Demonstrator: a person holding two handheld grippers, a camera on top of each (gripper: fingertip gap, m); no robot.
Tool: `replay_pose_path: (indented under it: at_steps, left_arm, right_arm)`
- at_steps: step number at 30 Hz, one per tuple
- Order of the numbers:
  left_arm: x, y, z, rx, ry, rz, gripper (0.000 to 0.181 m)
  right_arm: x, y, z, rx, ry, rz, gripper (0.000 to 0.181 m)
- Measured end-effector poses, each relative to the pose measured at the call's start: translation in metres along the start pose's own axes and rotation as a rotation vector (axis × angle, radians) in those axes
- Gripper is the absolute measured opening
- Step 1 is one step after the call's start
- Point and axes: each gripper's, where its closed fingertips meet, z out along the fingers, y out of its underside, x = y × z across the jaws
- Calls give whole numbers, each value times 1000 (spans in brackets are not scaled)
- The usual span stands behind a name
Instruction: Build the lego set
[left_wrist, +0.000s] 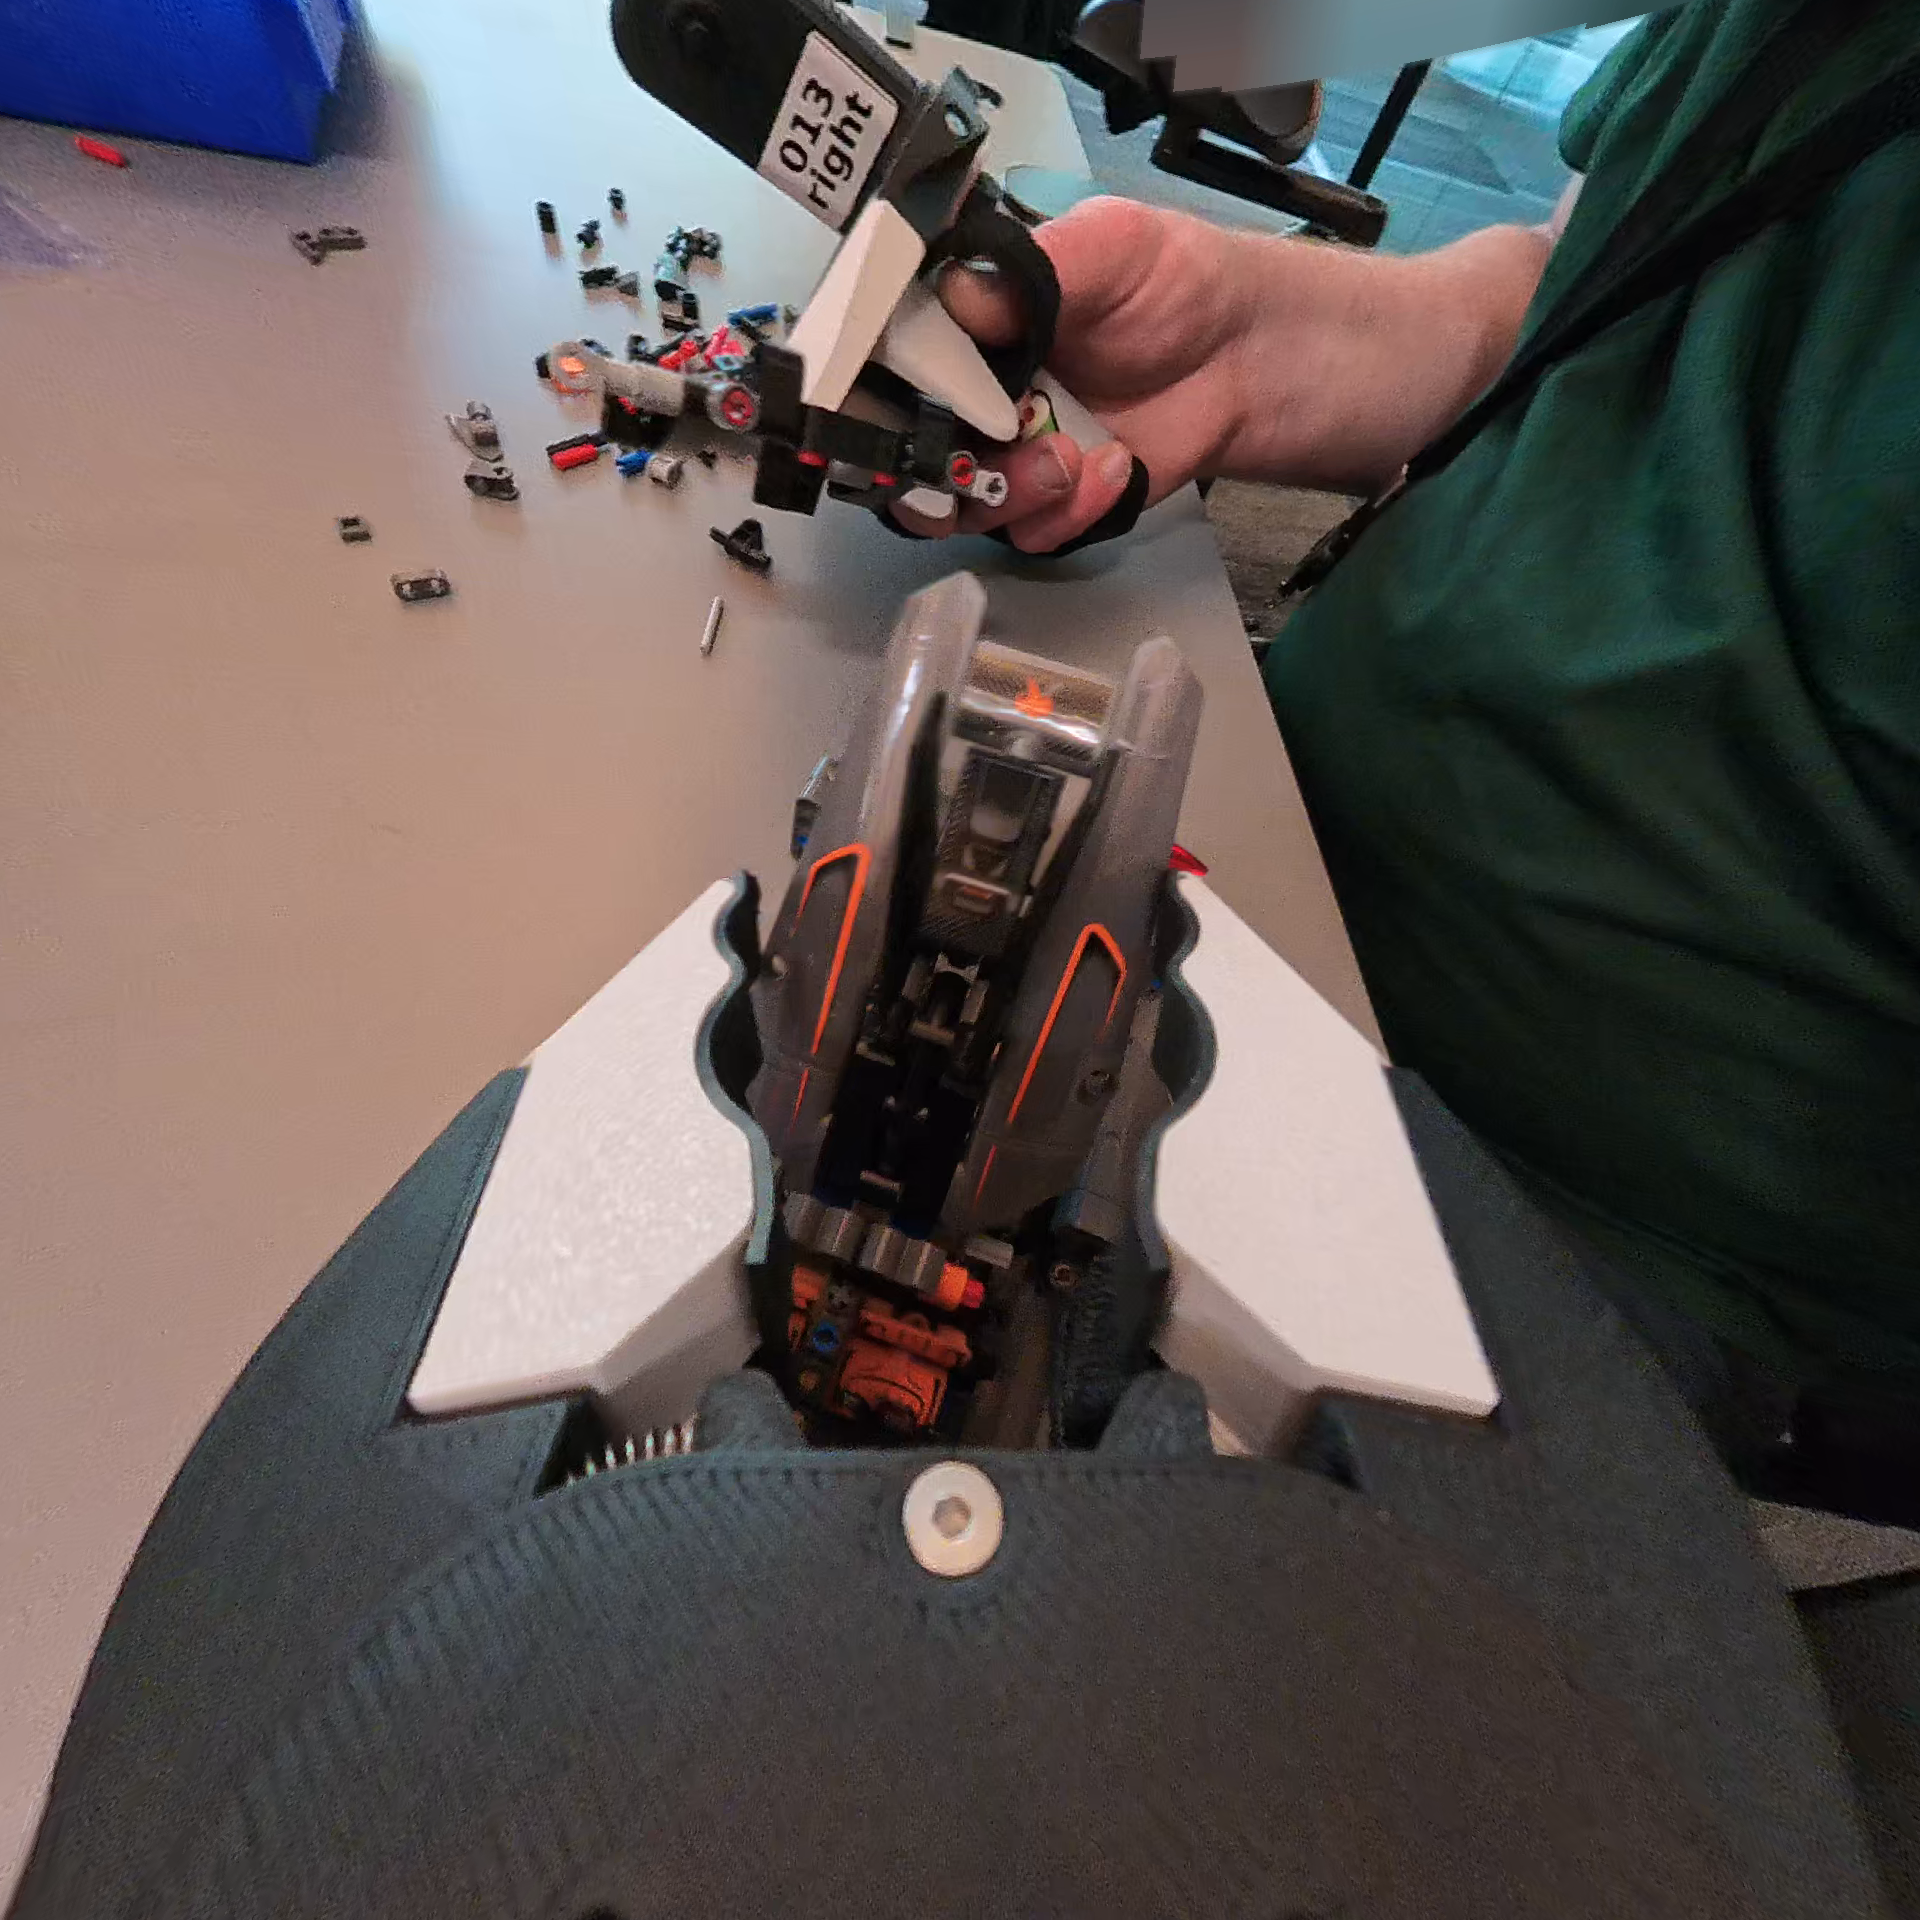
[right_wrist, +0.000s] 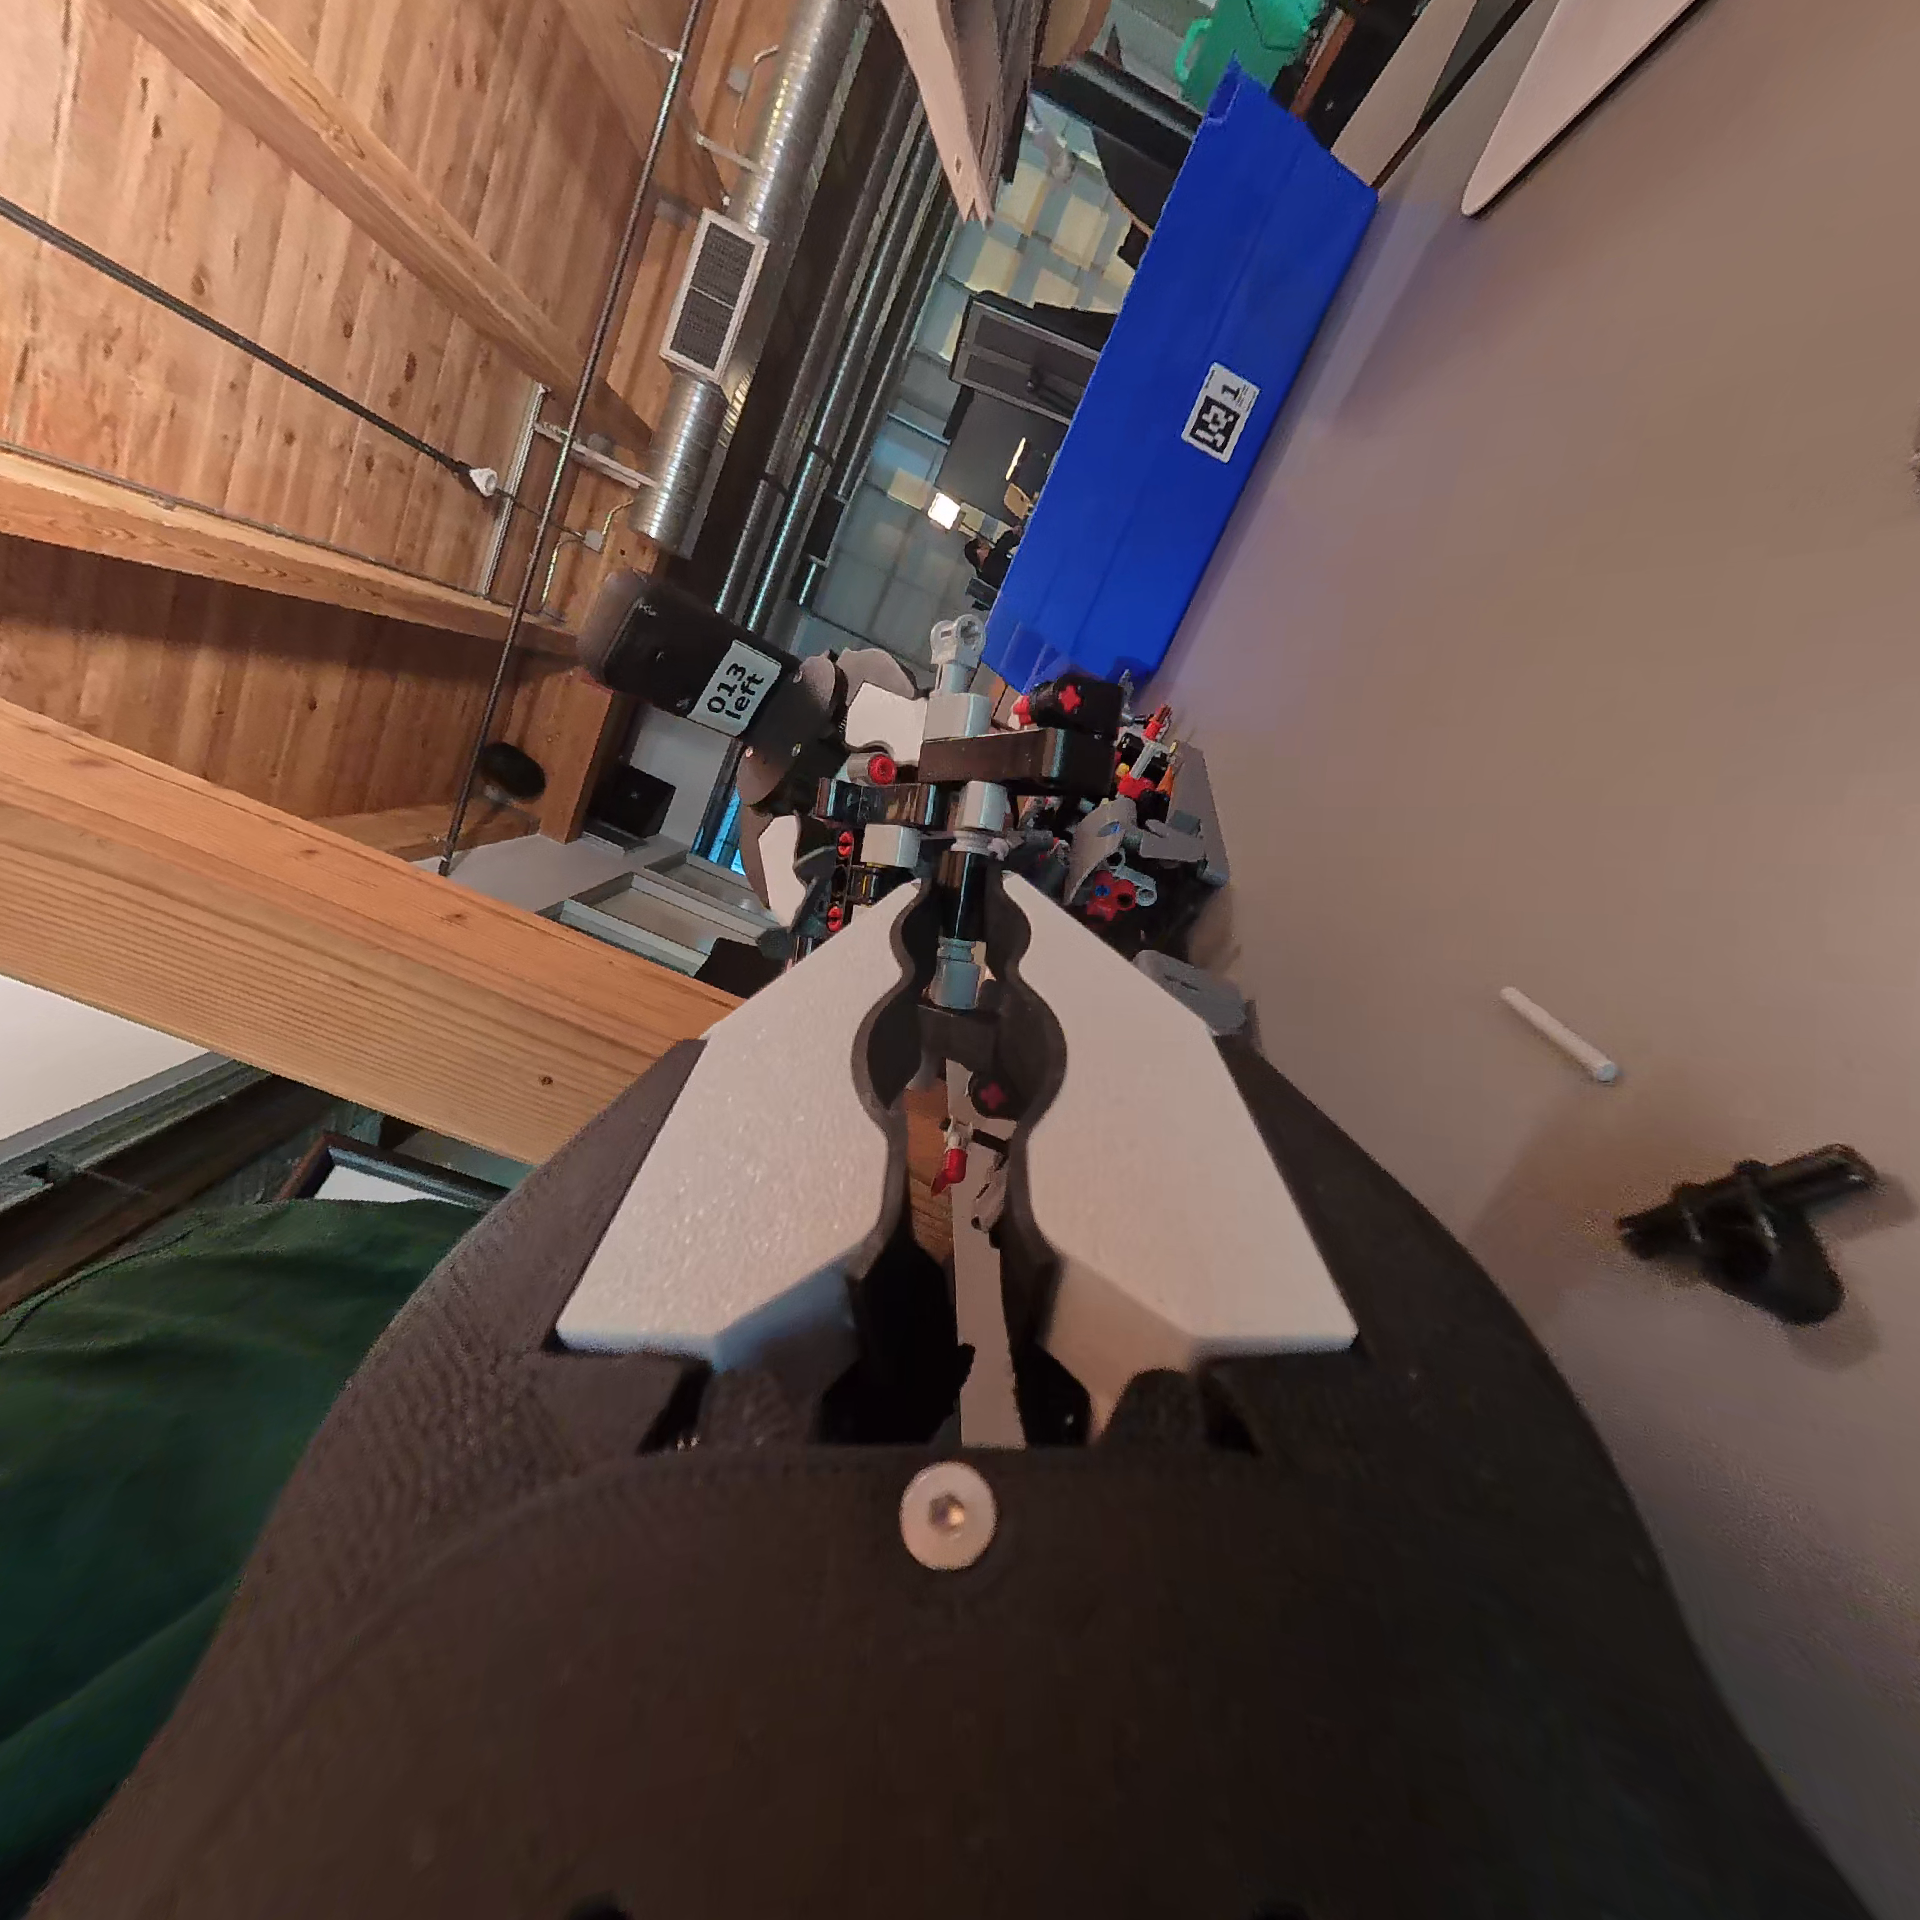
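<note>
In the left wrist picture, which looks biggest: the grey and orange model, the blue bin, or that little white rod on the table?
1. Grey and orange model: largest, though it sits right at the camera, in the left hand-held gripper, so nearness inflates it.
2. Blue bin: only a corner shows, far off.
3. White rod: smallest.

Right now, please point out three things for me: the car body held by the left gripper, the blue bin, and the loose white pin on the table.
car body (left_wrist: 966, 997): left wrist view, on its dark middle section.
blue bin (right_wrist: 1164, 416): right wrist view, on its side wall.
white pin (right_wrist: 1558, 1036): right wrist view, on its shaft.
</note>
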Motion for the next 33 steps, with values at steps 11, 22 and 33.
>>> replay_pose_path:
  at_steps: [11,22,33]
  left_arm:
    - [39,-51,-20,113,-507,52,68]
    - [90,-85,34,539,-525,-280,35]
    - [120,-71,49,752,-390,-383,16]
  right_arm:
    - [-39,19,6,-7,-34,-215,6]
    - [-103,65,11,-87,-97,-575,6]
    - [-108,103,5,-165,-111,-658,6]
